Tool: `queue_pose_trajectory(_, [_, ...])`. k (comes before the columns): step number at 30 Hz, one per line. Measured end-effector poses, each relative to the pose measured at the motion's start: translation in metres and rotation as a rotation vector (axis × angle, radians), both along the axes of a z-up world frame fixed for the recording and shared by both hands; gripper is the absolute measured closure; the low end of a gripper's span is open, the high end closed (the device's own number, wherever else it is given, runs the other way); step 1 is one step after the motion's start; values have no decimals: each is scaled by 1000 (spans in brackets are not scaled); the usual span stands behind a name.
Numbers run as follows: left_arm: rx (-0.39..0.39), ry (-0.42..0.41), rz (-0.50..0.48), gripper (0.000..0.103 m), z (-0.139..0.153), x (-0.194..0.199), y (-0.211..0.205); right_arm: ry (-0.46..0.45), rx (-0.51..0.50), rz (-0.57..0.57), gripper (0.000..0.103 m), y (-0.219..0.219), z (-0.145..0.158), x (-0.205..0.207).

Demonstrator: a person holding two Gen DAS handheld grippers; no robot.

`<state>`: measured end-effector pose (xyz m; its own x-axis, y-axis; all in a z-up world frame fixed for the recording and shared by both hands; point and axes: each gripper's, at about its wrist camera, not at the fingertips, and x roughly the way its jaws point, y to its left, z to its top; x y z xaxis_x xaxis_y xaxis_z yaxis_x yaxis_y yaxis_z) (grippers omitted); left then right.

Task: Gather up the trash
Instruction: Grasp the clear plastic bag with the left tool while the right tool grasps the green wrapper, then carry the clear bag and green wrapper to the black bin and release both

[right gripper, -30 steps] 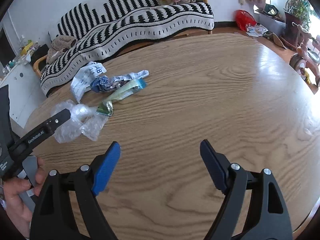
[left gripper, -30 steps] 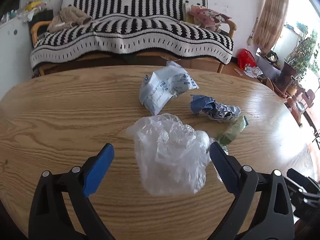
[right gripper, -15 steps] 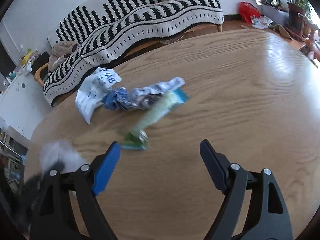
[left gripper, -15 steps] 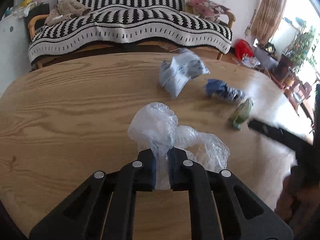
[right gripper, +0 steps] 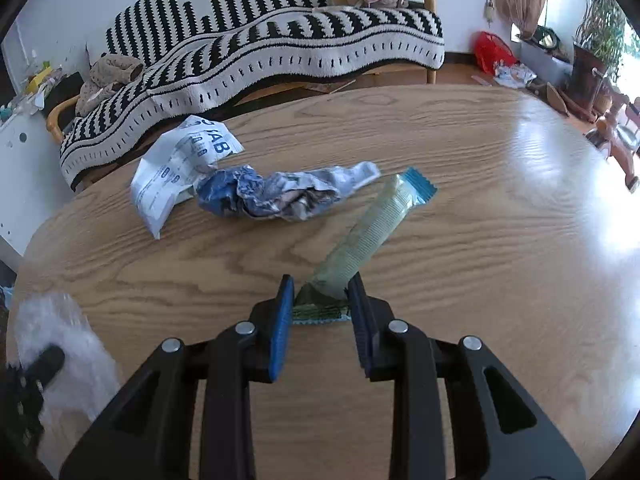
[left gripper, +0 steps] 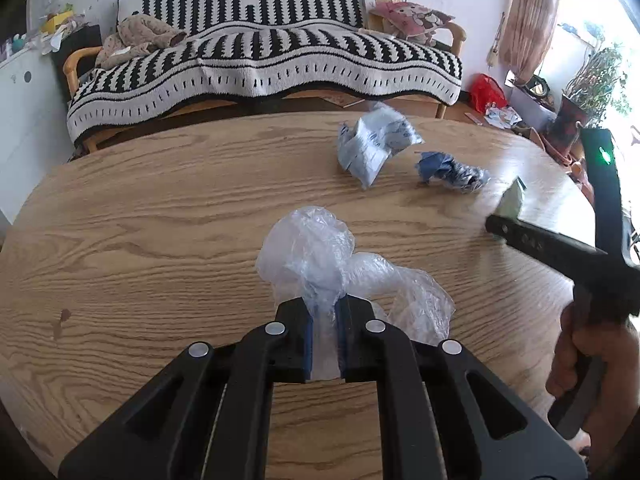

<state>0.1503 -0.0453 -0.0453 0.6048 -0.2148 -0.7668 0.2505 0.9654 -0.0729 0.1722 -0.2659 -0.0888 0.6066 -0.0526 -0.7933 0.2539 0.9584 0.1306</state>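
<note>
My left gripper (left gripper: 323,312) is shut on a crumpled clear plastic bag (left gripper: 320,256) that rests on the round wooden table (left gripper: 160,216). The bag also shows blurred in the right wrist view (right gripper: 56,344). My right gripper (right gripper: 320,300) has its jaws narrowed around the near end of a green snack wrapper (right gripper: 368,232); small gaps still show at both pads. A crumpled blue wrapper (right gripper: 276,196) and a white printed packet (right gripper: 176,172) lie beyond it. In the left wrist view these are the blue wrapper (left gripper: 452,172) and white packet (left gripper: 372,144).
A sofa with a black-and-white striped blanket (left gripper: 260,60) stands behind the table. A red bag (left gripper: 486,92) and potted plants (left gripper: 592,80) are on the floor at the right. The right tool and the hand holding it (left gripper: 580,344) cross the left wrist view.
My left gripper closed on the clear plastic bag and holds it. My right gripper moved left to the green wrapper and its jaws closed in around the wrapper's near end.
</note>
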Motion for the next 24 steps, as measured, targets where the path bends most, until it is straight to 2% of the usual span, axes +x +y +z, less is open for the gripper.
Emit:
queue_pose_trajectory(4, [4,-21,-21,95,7,-6,-16,-18,-25,14,75,-7,18,-33])
queue_pose_trajectory(11, [10,-64,-105,95,22,-28,-70,-50,-99,-4,75,-40,54,-108])
queue_pose_trajectory(17, [-26,-91,-206,95,37,-62,-128,-74,-127,-90,75,-97,79,-179])
queue_pose_trajectory(24, [-83,-97,-370,95,46,-115,-228,-84,-137,-232,75,-181,96,-267])
